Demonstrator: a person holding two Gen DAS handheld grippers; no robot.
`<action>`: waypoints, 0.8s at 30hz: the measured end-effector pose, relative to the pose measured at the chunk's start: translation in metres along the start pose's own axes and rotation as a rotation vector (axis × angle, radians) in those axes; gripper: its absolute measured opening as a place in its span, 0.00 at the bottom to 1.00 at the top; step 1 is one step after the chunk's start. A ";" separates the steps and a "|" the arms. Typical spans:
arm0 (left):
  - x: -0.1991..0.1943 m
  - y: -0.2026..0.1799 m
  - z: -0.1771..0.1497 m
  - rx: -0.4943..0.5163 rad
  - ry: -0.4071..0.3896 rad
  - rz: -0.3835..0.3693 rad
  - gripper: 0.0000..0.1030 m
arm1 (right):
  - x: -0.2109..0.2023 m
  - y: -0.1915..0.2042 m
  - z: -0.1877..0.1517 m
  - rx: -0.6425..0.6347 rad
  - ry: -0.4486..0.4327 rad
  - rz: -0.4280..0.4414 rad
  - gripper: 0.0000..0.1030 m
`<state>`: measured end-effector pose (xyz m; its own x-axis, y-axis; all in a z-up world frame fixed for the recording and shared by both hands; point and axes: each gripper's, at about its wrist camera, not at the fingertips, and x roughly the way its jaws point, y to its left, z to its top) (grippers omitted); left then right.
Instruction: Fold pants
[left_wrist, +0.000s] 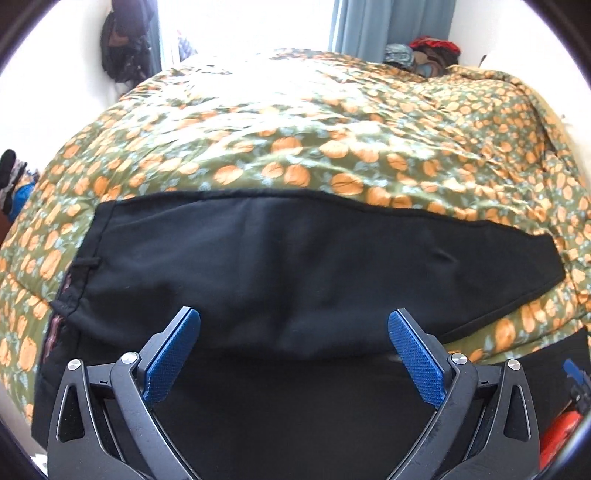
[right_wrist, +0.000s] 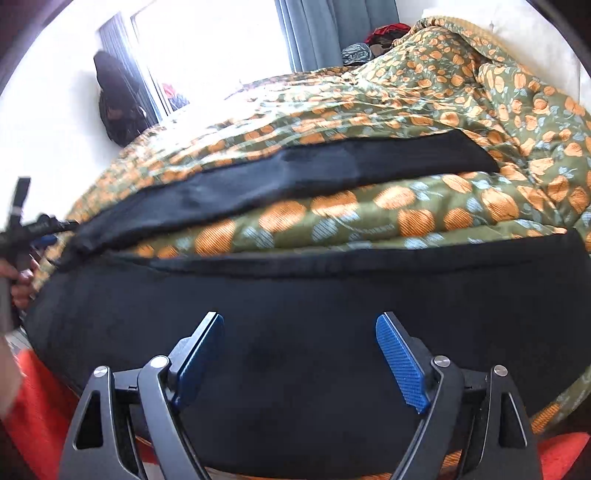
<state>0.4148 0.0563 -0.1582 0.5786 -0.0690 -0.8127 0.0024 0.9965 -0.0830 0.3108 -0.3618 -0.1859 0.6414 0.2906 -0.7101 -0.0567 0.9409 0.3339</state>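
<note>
Black pants (left_wrist: 280, 258) lie spread across a bed, one leg stretching to the right. In the left wrist view my left gripper (left_wrist: 293, 325) hovers over the near part of the pants, jaws wide open, blue pads (left_wrist: 415, 358) bare with nothing between them. In the right wrist view the pants (right_wrist: 295, 314) show as two dark bands: a near leg under my right gripper (right_wrist: 300, 330) and a far leg (right_wrist: 295, 173) beyond a strip of quilt. My right gripper is open over the near leg, nothing pinched. The left gripper (right_wrist: 44, 225) and a hand (right_wrist: 20, 284) appear at the left edge.
The bed is covered by a green quilt with orange flowers (left_wrist: 332, 140). A dark bag (left_wrist: 125, 48) hangs on the wall at the back left, beside a bright window. Clothes (left_wrist: 424, 55) are piled at the back right. Something orange-red (right_wrist: 33, 406) lies below the bed's near edge.
</note>
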 end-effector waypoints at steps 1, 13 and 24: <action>0.006 -0.010 0.003 0.015 -0.002 -0.017 0.99 | 0.008 0.012 0.019 0.016 0.013 0.076 0.82; 0.059 -0.031 -0.025 0.122 0.095 0.039 0.98 | 0.189 0.030 0.138 -0.107 0.269 0.021 0.83; 0.038 -0.045 -0.036 0.142 0.045 0.074 0.99 | 0.018 -0.230 0.176 0.128 0.069 -0.524 0.83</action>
<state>0.4073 0.0076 -0.2056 0.5443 0.0060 -0.8388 0.0778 0.9953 0.0576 0.4702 -0.6039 -0.1665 0.5067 -0.1964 -0.8395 0.3531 0.9356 -0.0058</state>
